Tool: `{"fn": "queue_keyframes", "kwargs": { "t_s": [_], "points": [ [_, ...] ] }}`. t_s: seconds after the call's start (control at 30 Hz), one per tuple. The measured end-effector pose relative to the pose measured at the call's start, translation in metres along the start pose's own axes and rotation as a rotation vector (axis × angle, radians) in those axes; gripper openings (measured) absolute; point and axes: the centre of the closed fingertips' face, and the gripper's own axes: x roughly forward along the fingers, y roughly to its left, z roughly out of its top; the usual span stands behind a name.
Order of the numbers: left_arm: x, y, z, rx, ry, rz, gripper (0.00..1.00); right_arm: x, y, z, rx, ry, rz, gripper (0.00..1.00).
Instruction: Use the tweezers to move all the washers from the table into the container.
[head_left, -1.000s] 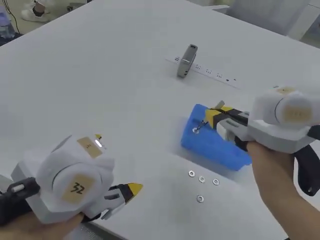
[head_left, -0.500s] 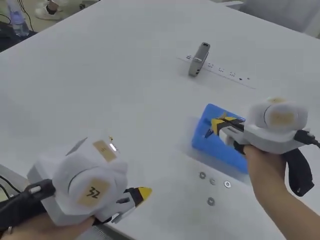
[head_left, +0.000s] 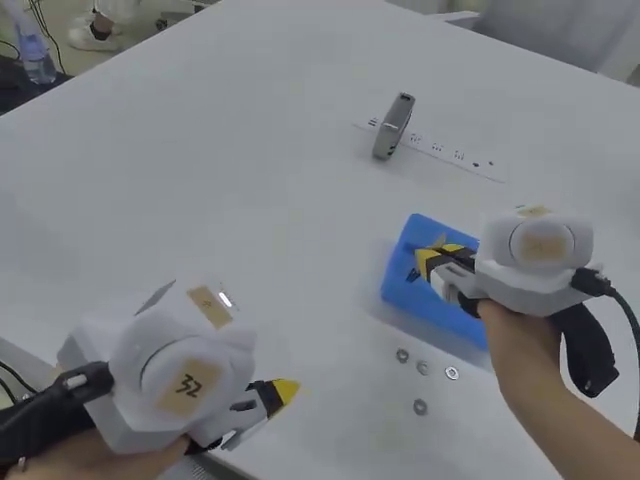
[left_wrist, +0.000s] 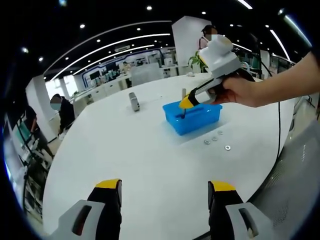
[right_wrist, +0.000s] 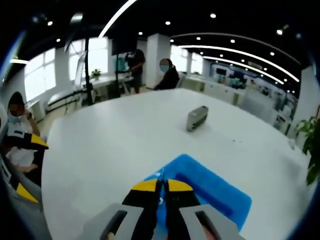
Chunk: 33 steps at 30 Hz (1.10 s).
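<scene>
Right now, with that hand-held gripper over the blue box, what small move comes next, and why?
Probably lower the right hand-held gripper, shut on the tweezers, from above the blue container toward the nearest washer: four washers lie on the table beside it.

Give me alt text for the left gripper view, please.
A hand holds the right gripper over a blue container, tweezers dipping inside; four washers lie on the white table beside it. The left gripper, jaws open, frames the foreground.

Open-plan office with curved ceiling strip lights (right_wrist: 116, 17) (spotlights (right_wrist: 213, 15) too) and windows (right_wrist: 37, 72).
</scene>
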Motion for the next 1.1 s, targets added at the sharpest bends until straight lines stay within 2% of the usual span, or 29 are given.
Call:
{"fn": "queue_keyframes", "kwargs": {
  "t_s": [0.17, 0.27, 0.4, 0.53, 0.7, 0.77, 0.93, 1.1],
  "points": [
    [0.0, 0.0, 0.0, 0.005, 0.0, 0.003, 0.71, -0.02, 0.0, 0.018, 0.037, -0.063, -0.005, 0.01],
    [0.0, 0.0, 0.001, 0.006, -0.005, 0.001, 0.71, -0.038, 0.002, 0.024, 0.063, -0.097, -0.002, 0.01],
    [0.0, -0.002, 0.0, 0.012, -0.002, -0.005, 0.7, -0.061, 0.008, 0.027, 0.128, -0.143, 0.008, 0.01],
    [0.0, -0.002, 0.001, 0.017, -0.003, -0.006, 0.7, -0.078, 0.016, 0.023, 0.15, -0.163, 0.009, 0.01],
    [0.0, -0.002, 0.001, 0.016, -0.007, -0.007, 0.7, -0.087, 0.029, 0.007, 0.136, -0.145, 0.005, 0.01],
    [0.0, -0.002, 0.001, 0.02, -0.007, -0.004, 0.7, -0.087, 0.033, -0.005, 0.141, -0.121, 0.01, 0.01],
    [0.0, -0.002, 0.0, 0.017, -0.003, -0.006, 0.7, -0.074, 0.036, -0.032, 0.144, -0.058, 0.024, 0.01],
    [0.001, -0.001, 0.0, 0.017, 0.001, -0.002, 0.7, -0.069, 0.037, -0.041, 0.156, -0.033, 0.029, 0.01]
  ]
}}
